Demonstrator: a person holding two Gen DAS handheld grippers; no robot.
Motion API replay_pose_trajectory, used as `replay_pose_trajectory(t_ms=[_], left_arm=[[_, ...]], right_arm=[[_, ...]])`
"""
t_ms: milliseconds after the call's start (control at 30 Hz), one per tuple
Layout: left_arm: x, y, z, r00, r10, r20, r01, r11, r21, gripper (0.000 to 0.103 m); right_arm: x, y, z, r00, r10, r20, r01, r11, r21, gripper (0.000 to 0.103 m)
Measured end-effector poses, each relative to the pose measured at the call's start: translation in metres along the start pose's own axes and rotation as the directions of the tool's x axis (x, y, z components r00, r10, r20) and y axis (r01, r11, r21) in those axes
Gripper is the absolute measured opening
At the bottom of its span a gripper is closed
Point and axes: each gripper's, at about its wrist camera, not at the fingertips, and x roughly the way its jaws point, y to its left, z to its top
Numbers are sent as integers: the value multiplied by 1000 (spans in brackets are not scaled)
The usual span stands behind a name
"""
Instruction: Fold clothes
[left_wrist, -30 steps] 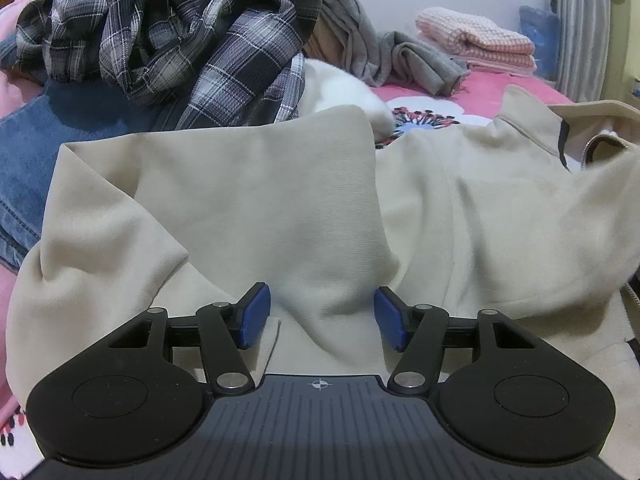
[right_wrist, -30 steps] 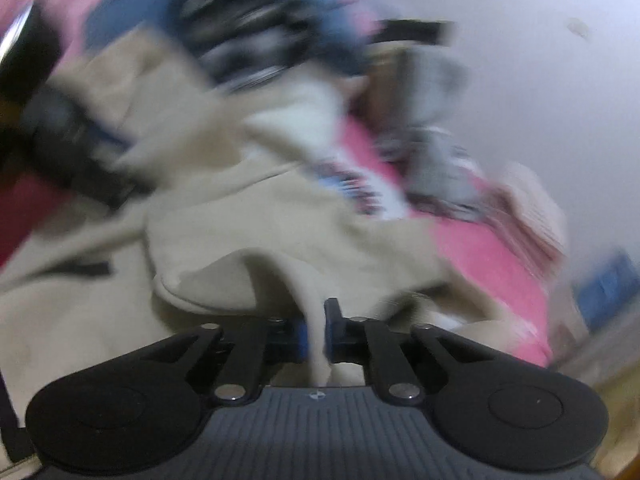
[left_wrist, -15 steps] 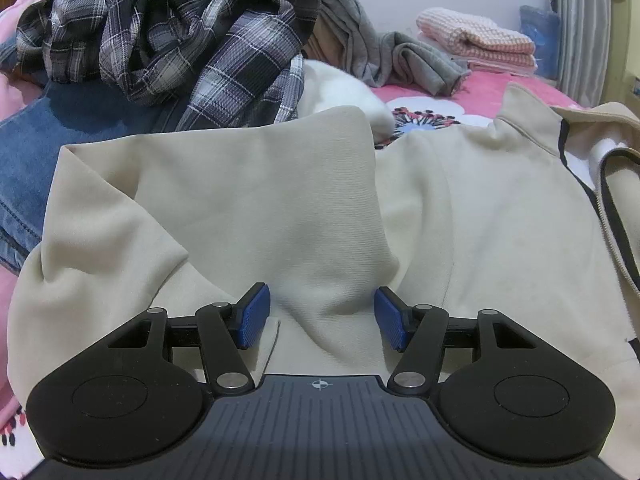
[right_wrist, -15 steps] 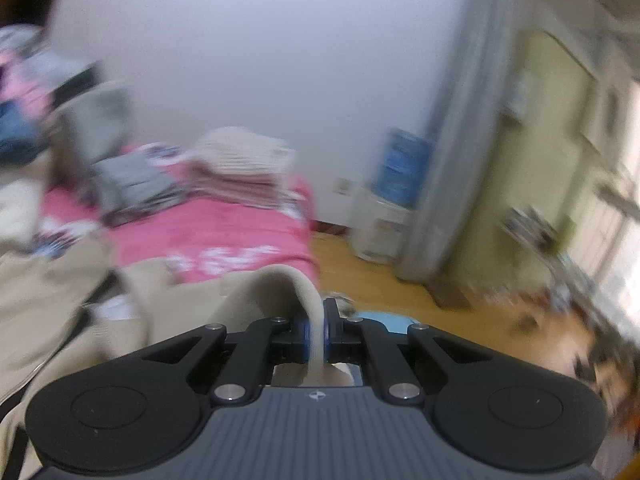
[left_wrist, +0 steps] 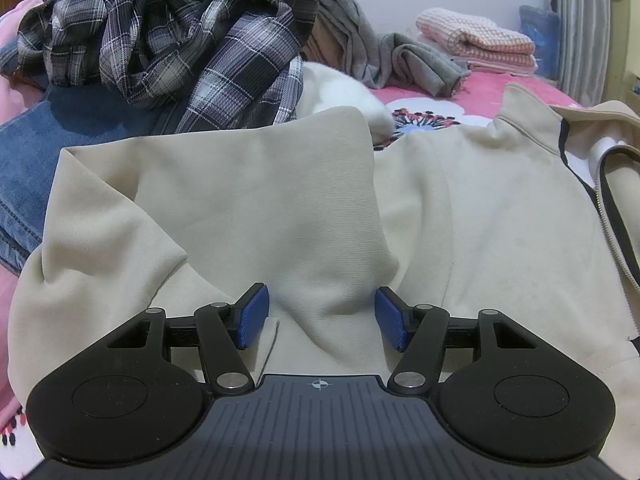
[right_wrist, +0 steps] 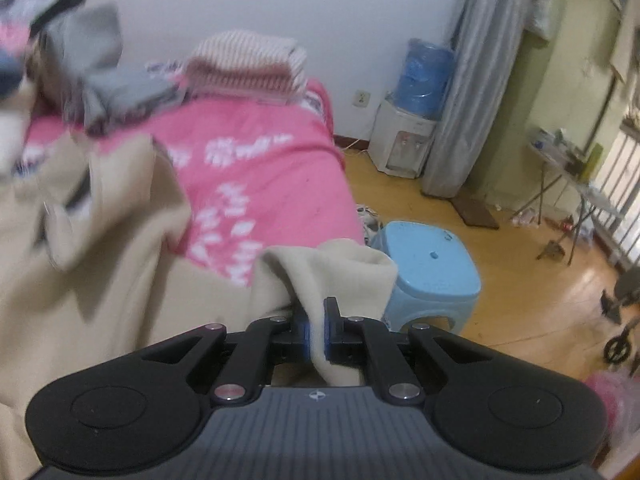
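Beige jacket point(left_wrist: 480, 216) lies spread on the pink bed point(right_wrist: 260, 152), its folded sleeve bunched between the parted pads of the left hand-held gripper point(left_wrist: 318, 312) to pin it, while the right hand-held gripper point(right_wrist: 316, 334) pinches an edge, likely to pull it taut.

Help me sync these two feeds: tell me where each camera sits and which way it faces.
Left wrist: on the left gripper, angled down over the beige jacket toward the plaid shirt; the gripper's blue pads straddle a fabric ridge.
Right wrist: on the right gripper, facing the bed's edge, the blue stool and floor; the gripper is shut on a jacket fold.
Shared: jacket, pink bedspread, striped folded towels.
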Motion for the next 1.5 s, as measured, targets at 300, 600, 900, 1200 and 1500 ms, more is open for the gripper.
replay_pose_trajectory(t_ms=[300, 600, 900, 1200, 1500], left_arm=[[0, -2, -1, 1000, 4, 9, -4, 1000, 2, 63], [-1, -2, 0, 1000, 0, 3, 0, 1000, 1, 65], [-9, -3, 3, 1000, -7, -11, 7, 1000, -7, 70], [-38, -4, 10, 999, -30, -29, 30, 999, -14, 70], [-79, -22, 5, 994, -105, -34, 105, 994, 3, 71]], right_arm=[[3, 28, -3, 998, -61, 23, 64, 980, -188, 10], [-29, 15, -8, 999, -51, -8, 49, 984, -173, 43], [-72, 21, -14, 999, 44, 11, -40, 972, -230, 73], [-120, 36, -10, 976, 207, 67, -188, 958, -215, 77], [-177, 34, 0, 911, 376, 168, -361, 926, -113, 78]])
